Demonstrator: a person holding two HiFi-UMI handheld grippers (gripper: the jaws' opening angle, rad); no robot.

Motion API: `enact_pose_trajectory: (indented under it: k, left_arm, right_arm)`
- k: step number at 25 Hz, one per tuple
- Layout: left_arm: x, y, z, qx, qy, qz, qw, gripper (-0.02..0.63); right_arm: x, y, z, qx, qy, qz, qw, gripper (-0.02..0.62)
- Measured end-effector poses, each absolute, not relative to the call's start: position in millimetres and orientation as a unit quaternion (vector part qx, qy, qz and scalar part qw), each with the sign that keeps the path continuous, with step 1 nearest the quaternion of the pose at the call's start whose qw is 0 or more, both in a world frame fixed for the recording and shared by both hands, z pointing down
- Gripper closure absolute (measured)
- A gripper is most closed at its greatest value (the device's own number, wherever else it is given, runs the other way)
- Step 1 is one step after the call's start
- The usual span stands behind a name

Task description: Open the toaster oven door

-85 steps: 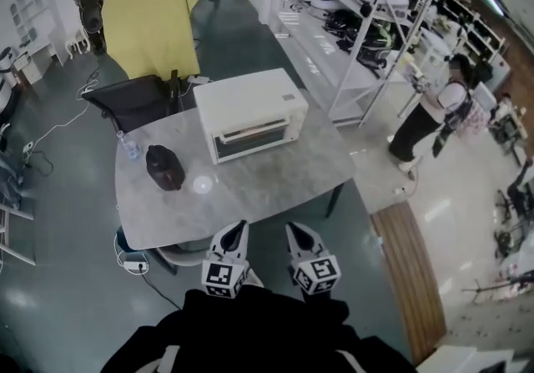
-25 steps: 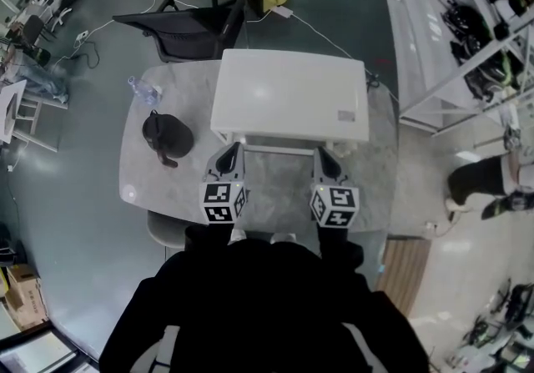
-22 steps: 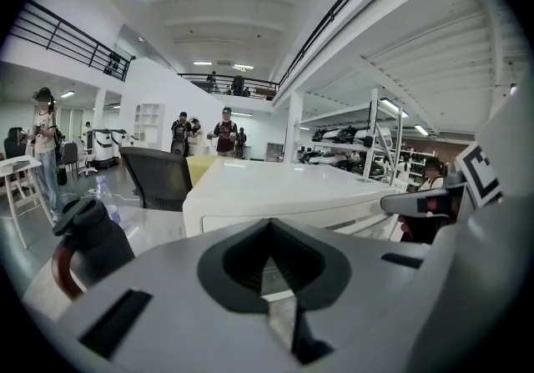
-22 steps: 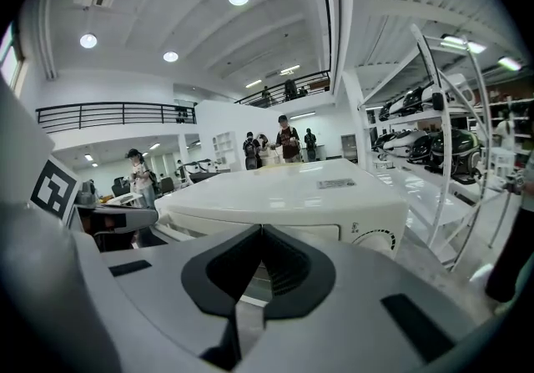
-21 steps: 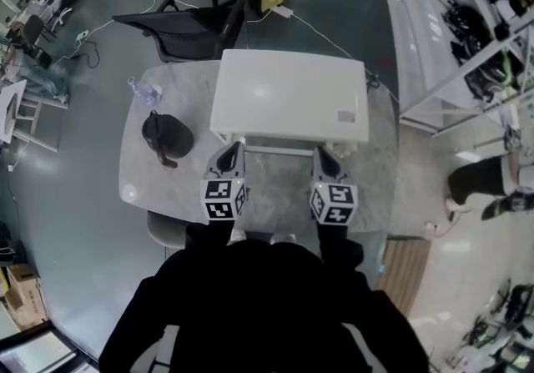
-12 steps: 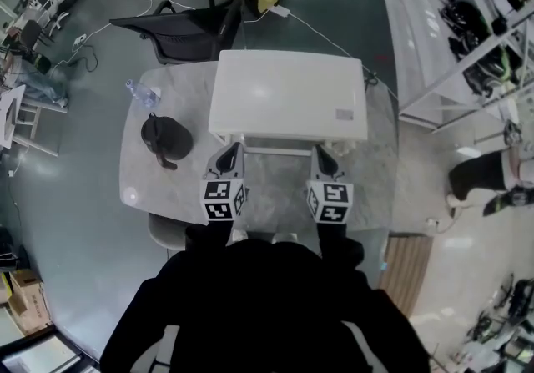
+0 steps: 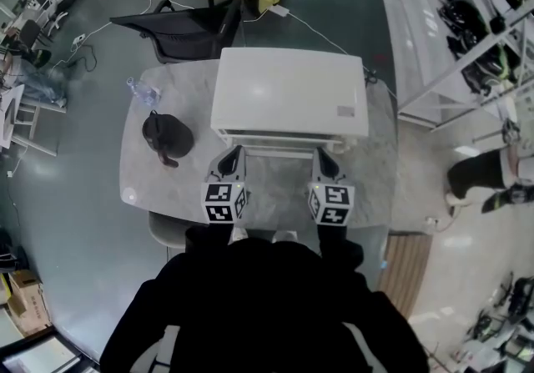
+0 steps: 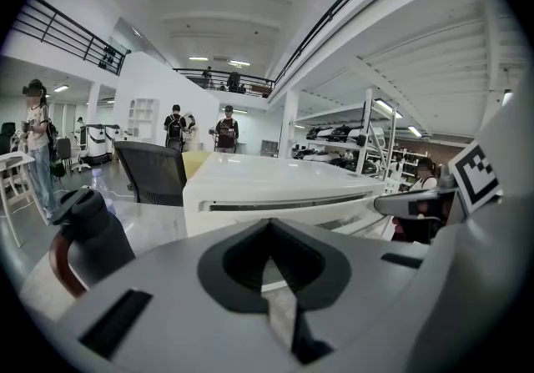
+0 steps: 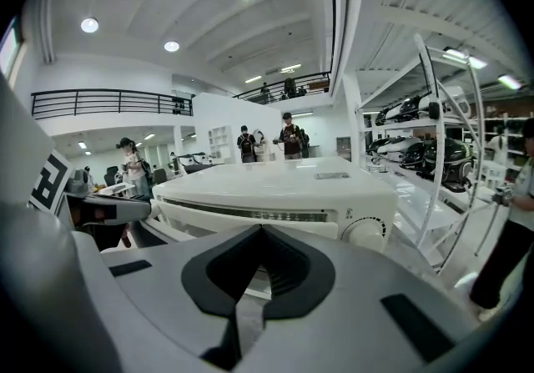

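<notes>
On a grey marble-look table (image 7: 158,183), a dark rounded jug (image 7: 167,135) stands to the left of the left gripper (image 7: 229,153). The white box-shaped toaster oven (image 7: 288,92) sits directly ahead of it and of the right gripper (image 7: 322,153). Each gripper's jaws are closed on the white bar handle (image 7: 275,148). Flush half a second ago, the white drop-down door (image 8: 334,214) now tips slightly outward, with a gap along its top. Both grippers reach forward side by side and level, spaced along the bar.

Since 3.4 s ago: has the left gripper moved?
Yes. The left gripper went forward over the grey marbled table, from its near edge to the white toaster oven's door handle, now gripped.
</notes>
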State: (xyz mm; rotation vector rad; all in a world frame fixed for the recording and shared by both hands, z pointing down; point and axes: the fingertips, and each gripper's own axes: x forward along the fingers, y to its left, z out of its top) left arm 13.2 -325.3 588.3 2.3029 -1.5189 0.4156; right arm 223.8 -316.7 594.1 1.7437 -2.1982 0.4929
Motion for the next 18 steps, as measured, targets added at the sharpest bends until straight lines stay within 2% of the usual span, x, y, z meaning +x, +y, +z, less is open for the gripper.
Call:
enact_pose_trajectory:
  k: [18]
  left_arm:
    - [10.9, -289.1, 606.7, 0.82, -0.506, 0.166, 0.21, 0.603]
  right_arm:
    - [219.7, -279.8, 612.5, 0.598, -0.757, 0.209, 0.158, 0.592]
